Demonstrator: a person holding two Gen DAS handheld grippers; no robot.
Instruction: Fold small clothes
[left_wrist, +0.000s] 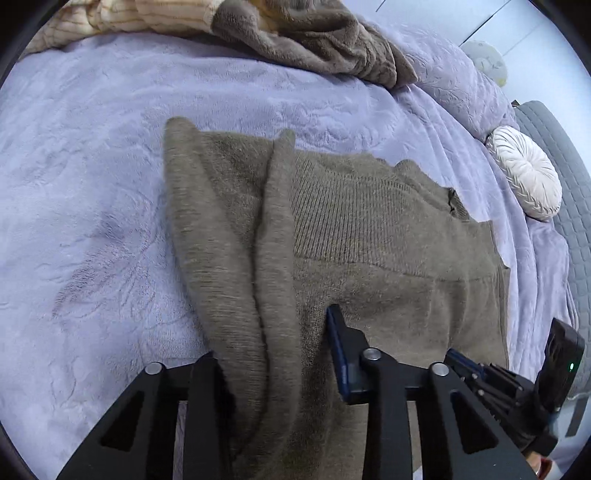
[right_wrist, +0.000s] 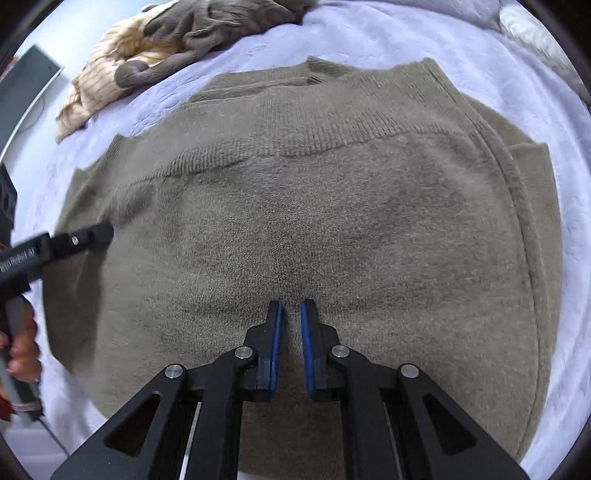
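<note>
A taupe knitted sweater (right_wrist: 332, 206) lies spread on a lilac blanket (right_wrist: 498, 55). In the left wrist view a thick fold of the sweater (left_wrist: 258, 295), a sleeve or side edge, runs up between the fingers of my left gripper (left_wrist: 273, 354). The jaws stand wide apart around it and only the right blue pad (left_wrist: 338, 347) shows. My right gripper (right_wrist: 291, 325) hovers low over the sweater's middle, its blue pads nearly together with a narrow gap and nothing between them. The left gripper also shows in the right wrist view (right_wrist: 92, 236) at the sweater's left edge.
A heap of brown and cream striped clothes (left_wrist: 295, 33) lies at the far side of the bed. A round white cushion (left_wrist: 524, 173) and a grey quilt (left_wrist: 569, 184) sit at the right. The right gripper's body (left_wrist: 524, 398) is close beside the left one.
</note>
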